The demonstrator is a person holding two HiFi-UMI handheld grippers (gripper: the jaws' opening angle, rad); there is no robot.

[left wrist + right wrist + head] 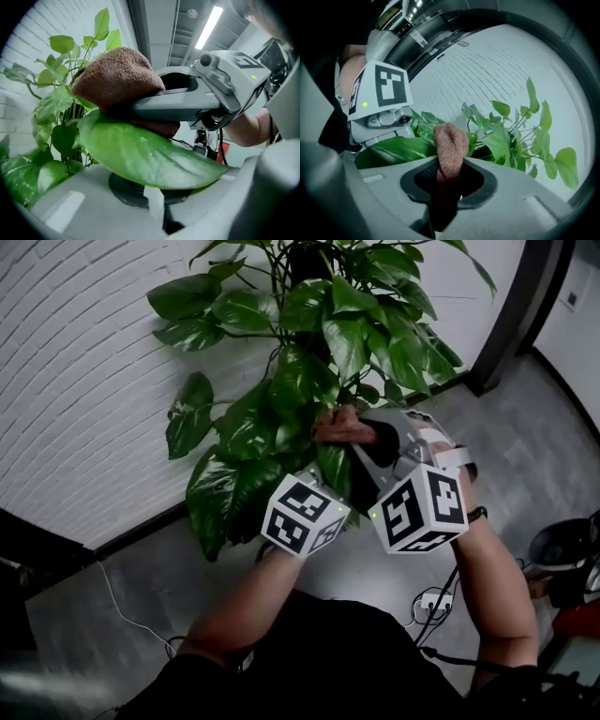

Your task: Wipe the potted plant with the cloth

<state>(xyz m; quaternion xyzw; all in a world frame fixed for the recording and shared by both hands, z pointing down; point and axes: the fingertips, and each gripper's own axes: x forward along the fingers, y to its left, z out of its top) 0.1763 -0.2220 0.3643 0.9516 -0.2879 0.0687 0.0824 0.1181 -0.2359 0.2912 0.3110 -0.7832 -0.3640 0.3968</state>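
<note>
White brick wall [84,381] meeting a grey floor [66,615]
A dark skirting strip [141,527] is running along the wall's foot. A white cable [111,594] is trailing over the near-left floor, a dark post [514,310] is rising at far right, and a ceiling strip light [209,26] is glowing overhead.

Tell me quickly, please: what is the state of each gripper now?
Left gripper: fingers together, a leaf lying across them; pinched or not, cannot tell.
Right gripper: shut on the brown cloth.

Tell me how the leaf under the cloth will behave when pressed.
The leaf is thin and broad, so it likely bends easily. It lies across the left gripper, which probably backs it. The cloth looks soft and should not scratch.
</note>
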